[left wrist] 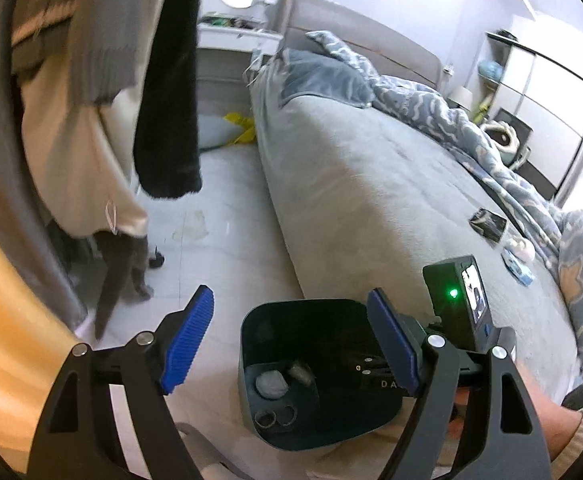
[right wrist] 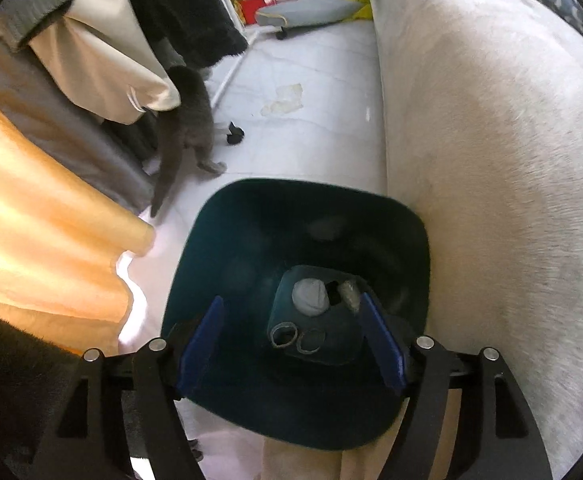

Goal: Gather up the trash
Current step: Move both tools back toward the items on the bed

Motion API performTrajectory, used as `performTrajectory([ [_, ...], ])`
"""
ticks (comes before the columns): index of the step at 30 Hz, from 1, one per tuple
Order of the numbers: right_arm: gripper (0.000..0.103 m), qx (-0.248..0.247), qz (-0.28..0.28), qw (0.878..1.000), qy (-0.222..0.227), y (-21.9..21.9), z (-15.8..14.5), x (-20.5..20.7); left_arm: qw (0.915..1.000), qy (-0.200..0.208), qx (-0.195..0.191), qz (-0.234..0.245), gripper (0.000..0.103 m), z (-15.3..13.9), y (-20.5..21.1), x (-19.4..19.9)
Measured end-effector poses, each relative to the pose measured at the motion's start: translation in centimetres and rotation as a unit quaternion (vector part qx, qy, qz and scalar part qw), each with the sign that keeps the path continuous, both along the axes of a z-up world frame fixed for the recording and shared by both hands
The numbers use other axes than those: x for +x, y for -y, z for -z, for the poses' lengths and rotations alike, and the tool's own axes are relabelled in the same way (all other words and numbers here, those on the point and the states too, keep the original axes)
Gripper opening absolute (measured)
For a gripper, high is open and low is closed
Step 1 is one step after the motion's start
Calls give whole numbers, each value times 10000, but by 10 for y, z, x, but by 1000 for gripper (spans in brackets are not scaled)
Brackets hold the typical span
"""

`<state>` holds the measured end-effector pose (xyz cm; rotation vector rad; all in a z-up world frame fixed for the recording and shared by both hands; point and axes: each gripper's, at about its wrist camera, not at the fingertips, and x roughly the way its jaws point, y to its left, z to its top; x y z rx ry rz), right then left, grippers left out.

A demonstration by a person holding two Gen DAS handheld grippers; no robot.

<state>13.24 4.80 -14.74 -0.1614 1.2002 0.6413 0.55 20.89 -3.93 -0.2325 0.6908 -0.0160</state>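
Note:
A dark teal trash bin (left wrist: 259, 320) stands on the floor beside the bed; it also shows in the right wrist view (right wrist: 251, 224). At its bottom lie a grey crumpled wad (right wrist: 310, 296), two cardboard rings (right wrist: 284, 335) and another grey scrap (right wrist: 349, 292). My left gripper (left wrist: 291, 328) is open and empty above the bin. My right gripper (right wrist: 291, 340) is open and empty, right over the bin's mouth. On the bed lie a black packet (left wrist: 487, 222), a white crumpled piece (left wrist: 521, 248) and a blue wrapper (left wrist: 517, 270).
A grey bed (left wrist: 371, 184) with a blue patterned duvet (left wrist: 431, 100) fills the right. Hanging clothes (left wrist: 91, 80) and an orange curtain (right wrist: 31, 220) are at the left. A grey cat (right wrist: 187, 120) stands by the clothes. A stain (right wrist: 283, 98) marks the floor.

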Motion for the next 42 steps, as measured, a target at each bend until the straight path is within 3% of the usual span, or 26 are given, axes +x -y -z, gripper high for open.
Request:
performTrajectory([
  [5, 77, 62, -247, 9984, 508, 20, -35, -10, 9992, 253, 91, 288, 81, -20, 17, 0],
  [13, 86, 420, 49, 9912, 1257, 76, -104, 0, 9974, 546, -56, 473, 83, -48, 36, 13],
  [19, 87, 511, 330, 9835, 1701, 128, -137, 11, 9951, 578, -55, 799, 87, -55, 74, 34],
  [28, 89, 531, 1178, 9728, 1923, 222, -145, 45, 9871, 780, 158, 1386, 90, -59, 132, 101],
  [33, 89, 831, 1765, 9631, 1855, 269, -143, 64, 9786, 710, -192, 1922, 93, -50, 167, 136],
  [37, 92, 876, 2031, 9567, 1890, 292, -146, 69, 9705, 700, 69, 2305, 94, -43, 203, 155],
  [42, 92, 677, 2135, 9584, 1768, 311, -139, 73, 9668, 545, -39, 2498, 94, -28, 228, 185],
])
